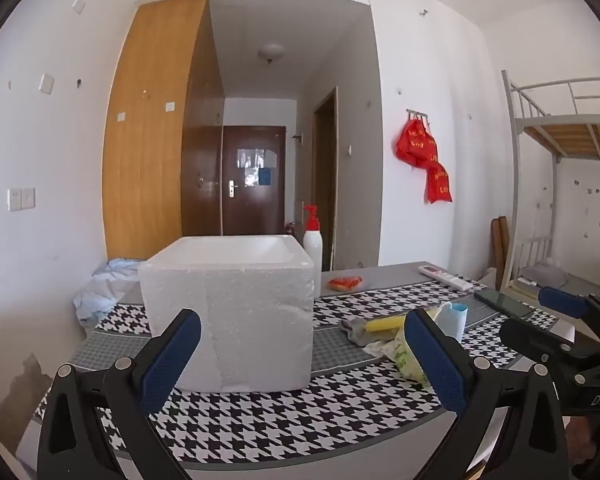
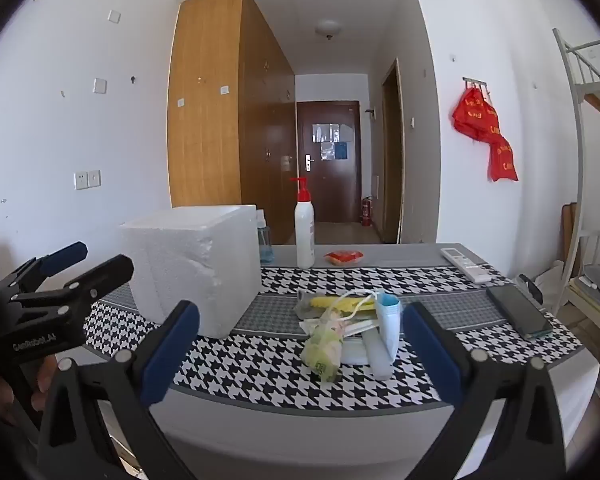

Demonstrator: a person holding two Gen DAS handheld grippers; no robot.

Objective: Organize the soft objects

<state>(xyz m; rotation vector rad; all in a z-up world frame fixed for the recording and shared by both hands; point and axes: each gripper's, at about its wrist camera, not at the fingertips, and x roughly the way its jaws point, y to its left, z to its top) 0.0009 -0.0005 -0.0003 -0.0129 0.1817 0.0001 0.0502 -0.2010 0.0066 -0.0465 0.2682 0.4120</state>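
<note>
A white foam box stands open-topped on the houndstooth table cloth; it also shows in the right wrist view. A pile of soft things lies to its right: a green-printed bag, a yellow item, and face masks. The pile also shows in the left wrist view. My left gripper is open and empty, just in front of the box. My right gripper is open and empty, just in front of the pile.
A white pump bottle with a red top, a red packet, a remote and a dark phone lie on the table. A small blue bottle stands behind the box. A bunk bed is at right.
</note>
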